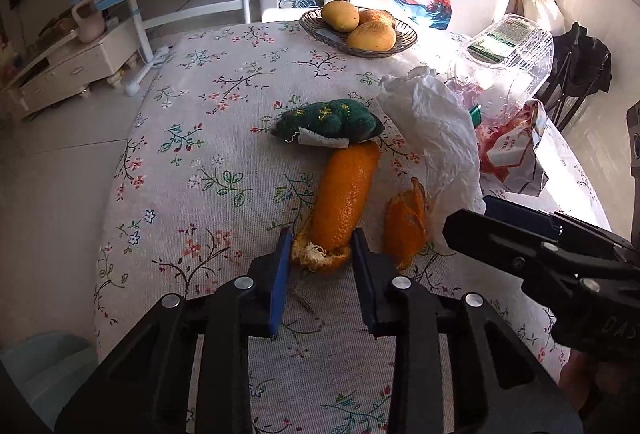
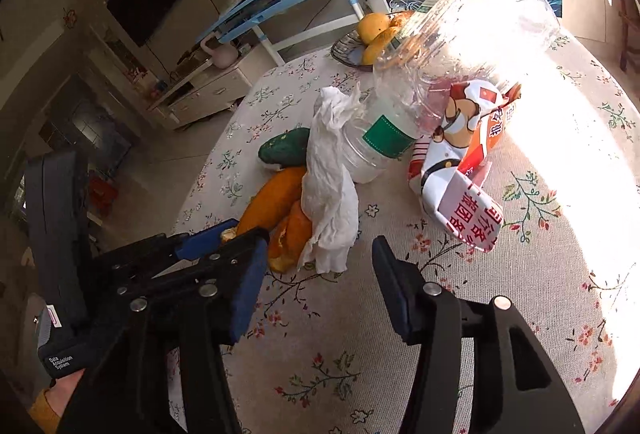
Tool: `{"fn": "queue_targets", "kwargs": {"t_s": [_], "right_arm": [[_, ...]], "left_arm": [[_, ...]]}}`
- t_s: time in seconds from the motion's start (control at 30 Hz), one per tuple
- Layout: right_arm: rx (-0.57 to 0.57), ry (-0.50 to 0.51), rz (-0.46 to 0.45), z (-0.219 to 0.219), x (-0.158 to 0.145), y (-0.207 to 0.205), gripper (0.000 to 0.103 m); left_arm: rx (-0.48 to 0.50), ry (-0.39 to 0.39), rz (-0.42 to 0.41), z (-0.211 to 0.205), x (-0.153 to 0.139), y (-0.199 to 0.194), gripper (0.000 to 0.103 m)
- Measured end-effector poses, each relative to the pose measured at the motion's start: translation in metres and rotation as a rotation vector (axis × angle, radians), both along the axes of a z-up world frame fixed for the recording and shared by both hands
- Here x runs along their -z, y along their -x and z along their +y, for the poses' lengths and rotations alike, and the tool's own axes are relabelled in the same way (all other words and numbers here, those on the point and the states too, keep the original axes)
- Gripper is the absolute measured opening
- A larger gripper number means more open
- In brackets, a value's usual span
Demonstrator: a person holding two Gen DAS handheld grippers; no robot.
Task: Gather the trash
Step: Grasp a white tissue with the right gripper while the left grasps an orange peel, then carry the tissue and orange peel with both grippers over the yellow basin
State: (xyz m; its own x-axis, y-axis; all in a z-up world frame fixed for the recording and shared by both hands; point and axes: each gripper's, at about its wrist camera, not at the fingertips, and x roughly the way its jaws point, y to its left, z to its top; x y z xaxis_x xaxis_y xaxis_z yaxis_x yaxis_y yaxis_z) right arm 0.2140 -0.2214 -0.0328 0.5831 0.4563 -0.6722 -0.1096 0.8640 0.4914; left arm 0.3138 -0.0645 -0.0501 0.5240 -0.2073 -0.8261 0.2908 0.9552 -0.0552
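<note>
Orange peel [image 1: 344, 202], the long piece, lay on the floral tabletop [image 1: 208, 138] with its torn end between the released left tongs [image 1: 322, 250]. The right tongs [image 2: 320, 262] gaped empty just short of the crumpled tissue [image 2: 330, 194]. Closing might pinch only the frayed rim, which could tear.
</note>
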Motion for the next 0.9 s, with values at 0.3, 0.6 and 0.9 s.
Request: {"fn": "queue_targets", "kwargs": {"t_s": [0.3,0.6,0.9], "right_arm": [[-0.005,-0.043,0.032,-0.002,0.001,-0.009,0.009],[-0.156,0.094,0.067,-0.004,-0.013,0.045,0.009],[-0.085,0.109,0.053,-0.014,-0.006,0.059,0.049]], "left_arm": [[-0.03,0.045,0.052,0.026,-0.005,0.025,0.029],[-0.06,-0.007,-0.026,0.014,-0.001,0.015,0.045],[-0.04,0.03,-0.008,0.022,-0.009,0.036,0.021]]}}
